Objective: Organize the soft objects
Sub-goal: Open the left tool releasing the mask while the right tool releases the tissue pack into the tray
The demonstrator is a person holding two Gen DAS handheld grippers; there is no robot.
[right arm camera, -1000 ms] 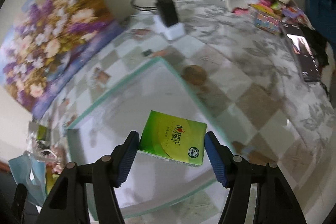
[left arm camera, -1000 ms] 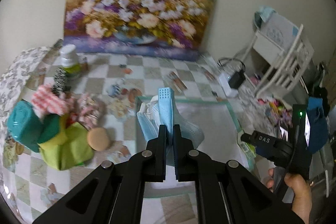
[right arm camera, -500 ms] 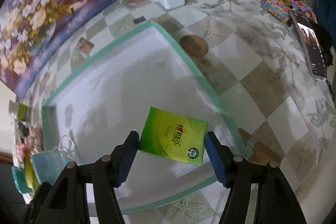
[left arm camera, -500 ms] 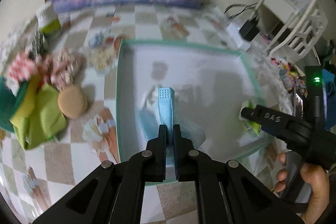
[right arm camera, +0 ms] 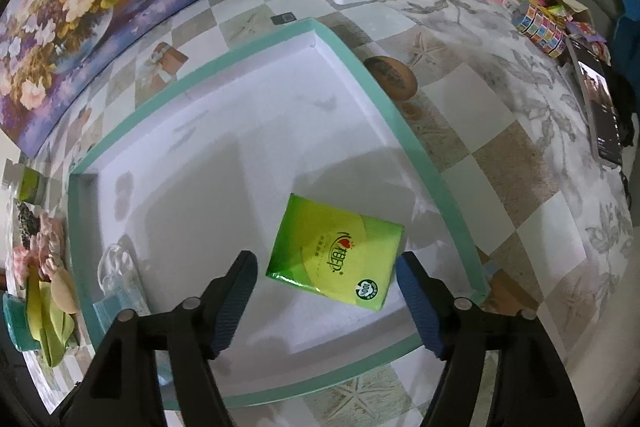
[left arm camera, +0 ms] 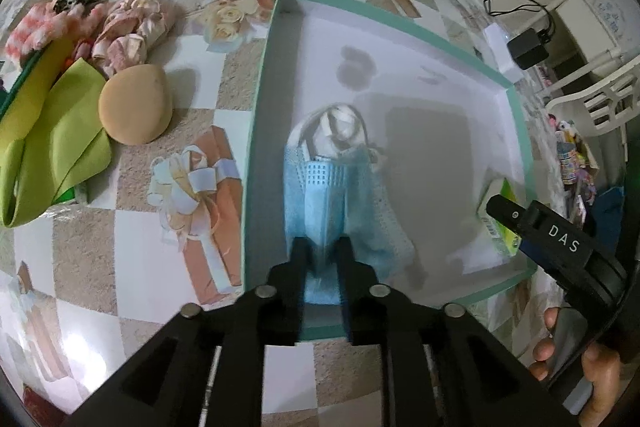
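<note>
My left gripper [left arm camera: 322, 247] points steeply down into the tray [left arm camera: 256, 131], and its jaws are opening, a narrow gap now, with the folded blue face mask [left arm camera: 332, 195] between them; the blur hides whether the pads press on it. The mask's long axis runs away from me toward the tray's far rim, its white ear loops bunched at the far end. It lies on the tray floor close to the left wall, near the front left corner.

My right gripper [right arm camera: 322, 279] is also opening, jaws wide, and the green tissue pack [right arm camera: 334, 257] lies flat on the tray floor between the blue pads without touching them. Its long axis is slightly skewed to the tray's walls, and it sits near the front right corner.

The tray holds only these two. Left of it on the tablecloth [left arm camera: 132, 247] lie a beige sponge [left arm camera: 134, 105], green cloths [left arm camera: 52, 147] and pink fabric bundles [left arm camera: 132, 31].
</note>
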